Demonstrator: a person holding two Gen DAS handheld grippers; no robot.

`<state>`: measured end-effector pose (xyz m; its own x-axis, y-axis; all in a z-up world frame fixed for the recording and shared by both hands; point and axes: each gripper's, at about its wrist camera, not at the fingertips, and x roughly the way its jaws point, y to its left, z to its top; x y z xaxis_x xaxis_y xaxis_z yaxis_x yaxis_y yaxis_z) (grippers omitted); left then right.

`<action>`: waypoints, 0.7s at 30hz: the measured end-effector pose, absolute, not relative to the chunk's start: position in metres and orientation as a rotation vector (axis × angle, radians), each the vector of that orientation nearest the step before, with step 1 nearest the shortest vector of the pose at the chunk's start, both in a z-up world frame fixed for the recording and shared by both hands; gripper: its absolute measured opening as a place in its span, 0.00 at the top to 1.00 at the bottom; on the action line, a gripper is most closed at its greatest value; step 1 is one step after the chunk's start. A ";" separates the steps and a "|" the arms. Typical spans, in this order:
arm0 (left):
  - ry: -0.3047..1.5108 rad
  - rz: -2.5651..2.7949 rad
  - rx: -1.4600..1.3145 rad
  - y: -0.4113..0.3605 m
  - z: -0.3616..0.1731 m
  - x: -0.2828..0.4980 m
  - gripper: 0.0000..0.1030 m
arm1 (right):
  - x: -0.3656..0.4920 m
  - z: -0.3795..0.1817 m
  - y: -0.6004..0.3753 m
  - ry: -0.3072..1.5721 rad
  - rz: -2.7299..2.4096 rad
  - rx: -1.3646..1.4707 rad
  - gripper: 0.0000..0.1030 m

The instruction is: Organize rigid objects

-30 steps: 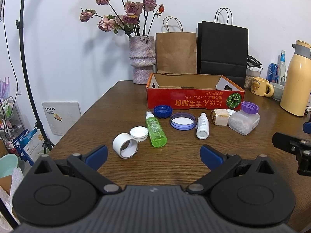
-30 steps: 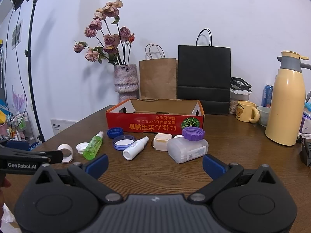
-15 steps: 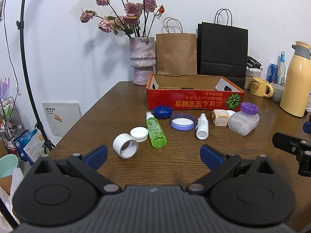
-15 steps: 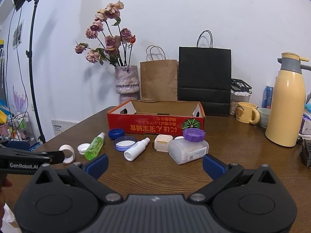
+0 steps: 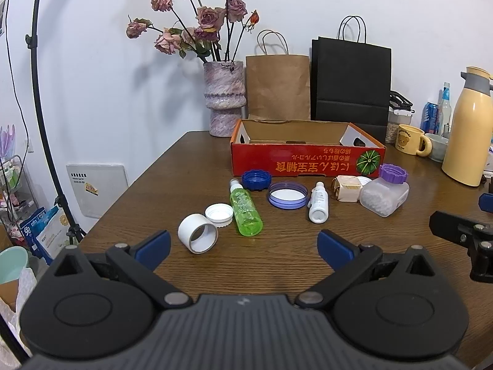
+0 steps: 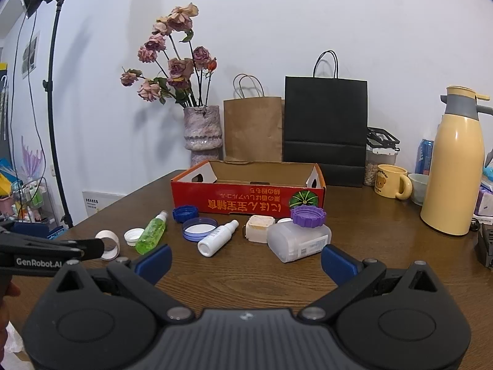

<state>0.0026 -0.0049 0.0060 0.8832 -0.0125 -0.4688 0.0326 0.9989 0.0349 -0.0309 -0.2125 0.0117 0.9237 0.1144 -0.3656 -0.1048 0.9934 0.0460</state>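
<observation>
Both grippers, left gripper (image 5: pixel 243 245) and right gripper (image 6: pixel 246 260), sit spread wide and empty short of the clutter; I'd take the light, stiff but slick green bottle (image 5: pixel 245 211), lying before the red box (image 5: pixel 308 157), across its mid-body.

Wooden table (image 5: pixel 191 166), red box (image 5: pixel 295 163), green bottle (image 5: pixel 245 208), white ring (image 5: pixel 197 236)

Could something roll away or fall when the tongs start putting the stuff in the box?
Maybe. The green bottle and white bottle lie on their sides, so a nudge might roll them. The tape ring sits nearest the table edge and could drop off. The small caps are flat and may slip from the open left tongs.
</observation>
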 end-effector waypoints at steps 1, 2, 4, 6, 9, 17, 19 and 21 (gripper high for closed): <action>0.487 -0.024 0.042 -0.005 0.006 0.002 0.00 | -0.031 0.011 -0.213 0.376 0.113 0.026 0.00; 0.487 -0.024 0.041 -0.005 0.006 0.003 0.00 | -0.031 0.011 -0.213 0.376 0.113 0.026 0.00; 0.486 -0.024 0.041 -0.006 0.007 0.003 0.00 | -0.033 0.012 -0.213 0.375 0.113 0.025 0.00; 0.486 -0.024 0.042 -0.006 0.007 0.003 0.00 | -0.037 0.013 -0.213 0.373 0.116 0.024 0.00; 0.486 -0.024 0.042 -0.005 0.007 0.003 0.00 | -0.036 0.012 -0.213 0.373 0.118 0.022 0.00; 0.484 -0.024 0.041 -0.005 0.006 0.002 0.00 | -0.035 0.011 -0.212 0.368 0.121 0.018 0.00; 0.483 -0.024 0.041 -0.005 0.006 0.002 0.00 | -0.035 0.011 -0.213 0.365 0.122 0.018 0.00; 0.483 -0.024 0.041 -0.005 0.006 0.002 0.00 | -0.037 0.011 -0.213 0.364 0.121 0.017 0.00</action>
<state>0.0015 -0.0049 0.0059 0.8853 -0.0133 -0.4649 0.0327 0.9989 0.0337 -0.0366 -0.2131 0.0109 0.9274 0.1215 -0.3537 -0.1154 0.9926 0.0383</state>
